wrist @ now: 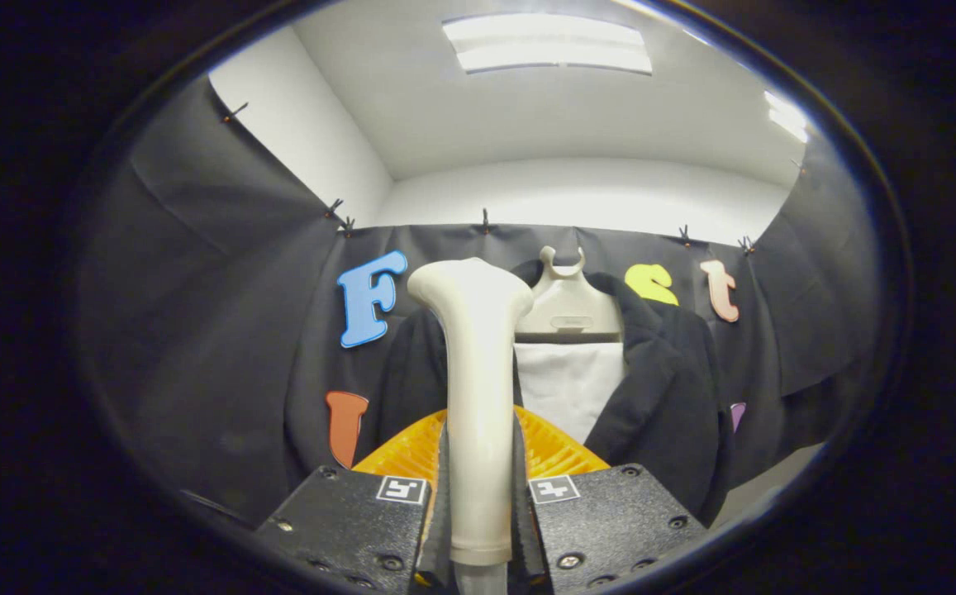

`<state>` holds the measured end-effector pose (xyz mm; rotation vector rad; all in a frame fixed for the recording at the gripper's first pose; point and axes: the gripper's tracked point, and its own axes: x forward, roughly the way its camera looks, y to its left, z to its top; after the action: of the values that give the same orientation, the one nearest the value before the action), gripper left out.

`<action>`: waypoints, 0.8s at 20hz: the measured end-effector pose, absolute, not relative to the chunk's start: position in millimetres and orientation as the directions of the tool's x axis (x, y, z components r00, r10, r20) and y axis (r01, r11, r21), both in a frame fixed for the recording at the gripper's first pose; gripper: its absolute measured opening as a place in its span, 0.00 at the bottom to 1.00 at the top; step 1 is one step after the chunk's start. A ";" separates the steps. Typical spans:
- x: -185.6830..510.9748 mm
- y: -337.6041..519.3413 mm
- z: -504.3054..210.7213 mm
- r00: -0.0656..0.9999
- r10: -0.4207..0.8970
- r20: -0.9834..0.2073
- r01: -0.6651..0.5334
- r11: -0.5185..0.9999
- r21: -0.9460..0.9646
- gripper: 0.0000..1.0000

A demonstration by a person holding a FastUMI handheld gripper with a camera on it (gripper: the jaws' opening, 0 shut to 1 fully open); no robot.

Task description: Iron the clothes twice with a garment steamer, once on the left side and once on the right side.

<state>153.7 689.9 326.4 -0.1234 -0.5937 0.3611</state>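
My gripper (479, 487) is shut on the cream handle of the garment steamer (478, 397), which stands upright between the two orange fingers (399, 450). The steamer's rounded head rises above the fingers, in front of the garment's left side. Beyond it a black jacket (659, 388) hangs on a cream hanger (567, 310) against the booth's black cloth wall, open at the front over a white panel (568, 384). The steamer hides part of the jacket's left half. I cannot tell whether the head touches the cloth.
Black cloth walls (213, 330) close in on the left, back and right. A white wall and ceiling with a bright light panel (548, 45) lie above. A pale strip of floor or table (763, 492) shows low on the right.
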 end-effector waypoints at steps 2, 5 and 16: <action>163.4 691.5 325.4 0.767 0.359 0.532 -0.270 0.933 -0.239 0.32; 174.8 687.6 311.8 0.782 0.344 0.520 -0.252 0.937 -0.241 0.32; 178.2 669.7 248.2 0.834 0.332 0.442 -0.220 0.933 -0.285 0.32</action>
<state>178.2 669.7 248.2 -0.2270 -0.5071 0.2951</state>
